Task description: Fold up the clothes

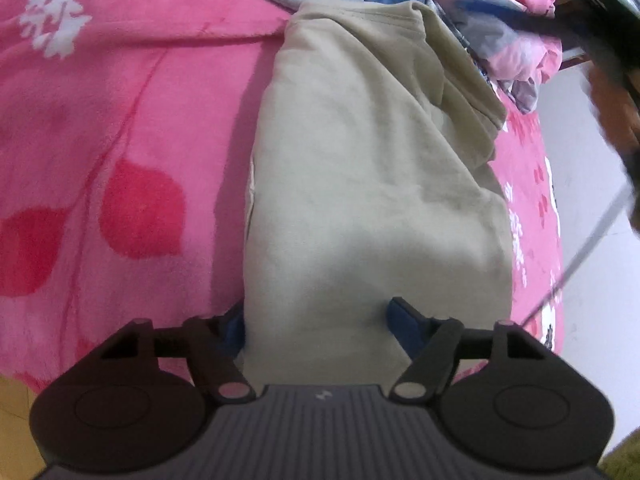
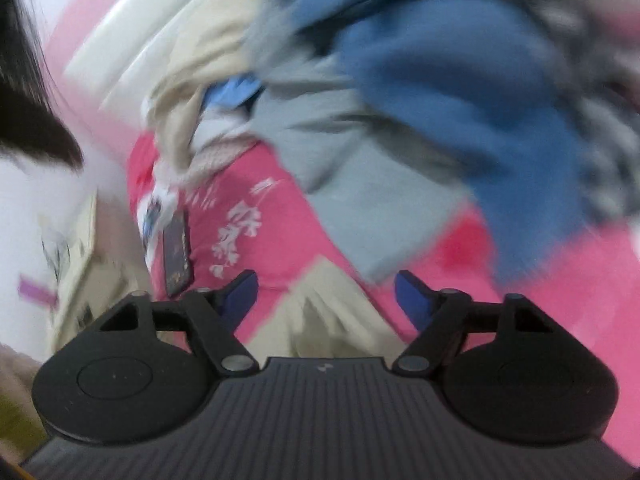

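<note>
- Bed covered by a pink blanket [image 1: 120, 120] with white flower print and red leaf shapes; pale floor [image 1: 592, 160] past its right edge.
- Beige garment [image 1: 368, 184] lies on the blanket, folded into a long narrow strip running away from the left gripper.
- Pile of unfolded clothes [image 1: 500, 20] at the far end of the bed: grey, blue and patterned pieces, just beyond the beige garment's far end.
- Left gripper [image 1: 316, 320] is low over the near end of the beige garment. Blue fingers [image 1: 404, 316] apart, one at each side of the cloth. Left finger is half hidden behind the fabric edge; can't tell if the pads press the cloth.
- Right gripper [image 2: 326, 296]: view badly motion-blurred. Fingers [image 2: 412, 300] apart, nothing clamped; a beige cloth [image 2: 320, 320] lies below the gap.
- Right view also shows a grey garment [image 2: 340, 168] and a blue garment [image 2: 480, 100] on the blanket, and a dark phone [image 2: 178, 252] flat near the bed edge.
</note>
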{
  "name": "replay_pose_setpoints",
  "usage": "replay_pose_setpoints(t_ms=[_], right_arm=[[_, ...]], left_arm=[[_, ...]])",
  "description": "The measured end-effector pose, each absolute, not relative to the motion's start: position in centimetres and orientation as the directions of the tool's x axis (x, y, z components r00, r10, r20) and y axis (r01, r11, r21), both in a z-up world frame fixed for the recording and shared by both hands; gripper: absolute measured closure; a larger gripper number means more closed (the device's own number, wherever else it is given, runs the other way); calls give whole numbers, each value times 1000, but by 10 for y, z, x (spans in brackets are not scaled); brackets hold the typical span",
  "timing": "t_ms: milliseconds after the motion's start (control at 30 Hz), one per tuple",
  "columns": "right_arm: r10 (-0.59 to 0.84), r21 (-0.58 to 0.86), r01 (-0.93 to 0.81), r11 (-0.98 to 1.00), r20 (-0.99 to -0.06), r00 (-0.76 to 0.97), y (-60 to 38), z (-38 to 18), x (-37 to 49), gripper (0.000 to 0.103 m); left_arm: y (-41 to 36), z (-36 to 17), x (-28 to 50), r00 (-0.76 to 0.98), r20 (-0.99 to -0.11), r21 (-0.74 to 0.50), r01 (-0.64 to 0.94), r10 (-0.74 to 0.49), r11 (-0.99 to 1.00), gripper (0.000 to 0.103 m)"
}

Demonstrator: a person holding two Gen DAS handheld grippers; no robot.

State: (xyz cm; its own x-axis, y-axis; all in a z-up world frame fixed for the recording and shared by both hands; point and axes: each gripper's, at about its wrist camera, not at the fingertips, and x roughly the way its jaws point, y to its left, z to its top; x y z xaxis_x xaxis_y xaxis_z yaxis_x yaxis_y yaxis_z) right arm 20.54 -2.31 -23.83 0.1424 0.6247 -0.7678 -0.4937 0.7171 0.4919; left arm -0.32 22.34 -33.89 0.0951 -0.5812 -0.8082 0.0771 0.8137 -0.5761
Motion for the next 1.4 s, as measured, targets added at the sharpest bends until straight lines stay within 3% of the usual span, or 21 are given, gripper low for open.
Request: replay_pose_setpoints(t_ms=[67,200,267,367,433,567,600,733,1033,1233,1300,1400], right_arm=[[584,459,-555,694,-809,61,28,-260,226,43],[462,436,-584,685,-879,-115,69,-301,237,50],[401,436,-586,683,-894,-199,77,-318,238,73],[447,456,-585,671,-878,-172,75,-303,241,88],[489,489,-518,702,-859,-149,67,-298,245,91],[603,602,-225,766,-795,-71,25,-308,251,94],[624,620,-169,766,-780,-36,18,-313,253,103],[656,657,-6,754,-751,79,3,-332,260,103],[568,507,-286,813,-798,201,8,-266,241,100],[604,476,-611,632,-797,3,29,-234,185,100],[525,427,-659,619,-849,-58,36,-250,173,101],[408,275,-632,725,-910,73,28,-259,179,103]], left_arm=[[227,-341,-4,101,-803,-582,77,-587,810,37],[235,-345,-5,105,-790,-598,83,-604,797,43],[238,-346,-4,103,-788,-600,88,-607,795,47],[241,-348,-3,97,-782,-609,92,-615,788,50],[244,-350,-2,90,-777,-616,95,-623,782,52],[252,-355,2,76,-759,-642,80,-647,763,53],[252,-356,3,71,-757,-644,83,-650,760,54],[256,-357,7,55,-751,-653,95,-659,752,54],[263,-358,12,58,-740,-662,112,-670,741,51],[268,-359,13,69,-734,-667,114,-676,736,51],[270,-360,14,72,-732,-668,118,-677,735,51],[272,-360,15,75,-727,-673,119,-682,730,51]])
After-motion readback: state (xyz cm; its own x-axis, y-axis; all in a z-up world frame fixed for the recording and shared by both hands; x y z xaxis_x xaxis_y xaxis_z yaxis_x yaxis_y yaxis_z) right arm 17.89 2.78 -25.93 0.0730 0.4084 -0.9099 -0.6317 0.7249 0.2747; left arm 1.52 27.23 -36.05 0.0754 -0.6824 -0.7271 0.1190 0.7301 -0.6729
